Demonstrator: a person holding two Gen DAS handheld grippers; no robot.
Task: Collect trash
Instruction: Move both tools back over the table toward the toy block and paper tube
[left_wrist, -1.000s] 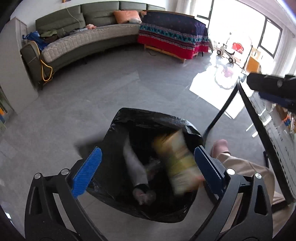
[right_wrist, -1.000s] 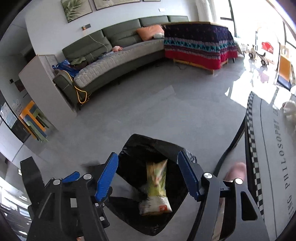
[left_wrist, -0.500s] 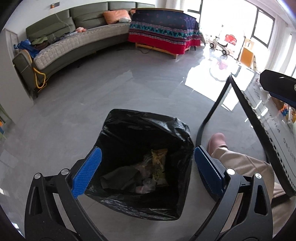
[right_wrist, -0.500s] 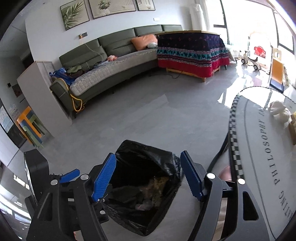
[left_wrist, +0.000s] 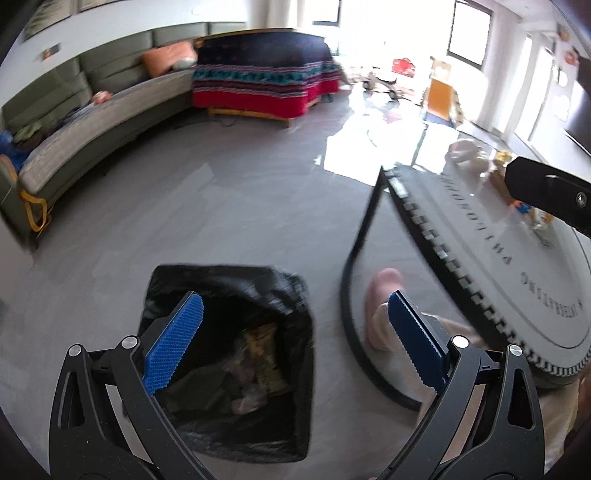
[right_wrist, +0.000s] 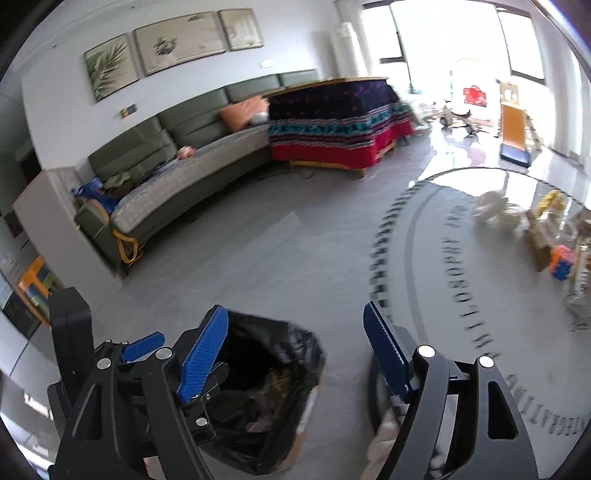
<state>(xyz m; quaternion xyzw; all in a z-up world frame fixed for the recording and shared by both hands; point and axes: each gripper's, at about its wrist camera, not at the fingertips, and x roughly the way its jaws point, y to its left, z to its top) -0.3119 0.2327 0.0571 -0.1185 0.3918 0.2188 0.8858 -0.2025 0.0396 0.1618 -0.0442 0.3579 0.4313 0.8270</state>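
A black trash bag (left_wrist: 229, 284) stands open on the grey floor, with a yellow wrapper (left_wrist: 264, 350) and other scraps inside. My left gripper (left_wrist: 294, 297) hangs open above the bag's right rim with nothing between its pads. In the right wrist view the bag (right_wrist: 273, 354) sits low and left. My right gripper (right_wrist: 294, 310) is open, its jaws are opening further, and they hold nothing. On the round grey table (right_wrist: 461, 266) to the right lie crumpled white paper (right_wrist: 495, 210), a yellow item (right_wrist: 552, 199) and an orange-and-blue item (right_wrist: 561, 262), all blurred.
The table's black curved leg (left_wrist: 351, 295) stands right of the bag. A person's pink slipper (left_wrist: 380, 295) and beige trouser leg are beside it. A green sofa (right_wrist: 192, 173) and a cloth-covered bed (right_wrist: 332, 122) line the far wall across open floor.
The yellow snack packet dropped from between the jaws into the bag. Both grippers swung away from over the bag toward the table on the right. The right jaws spread wider.
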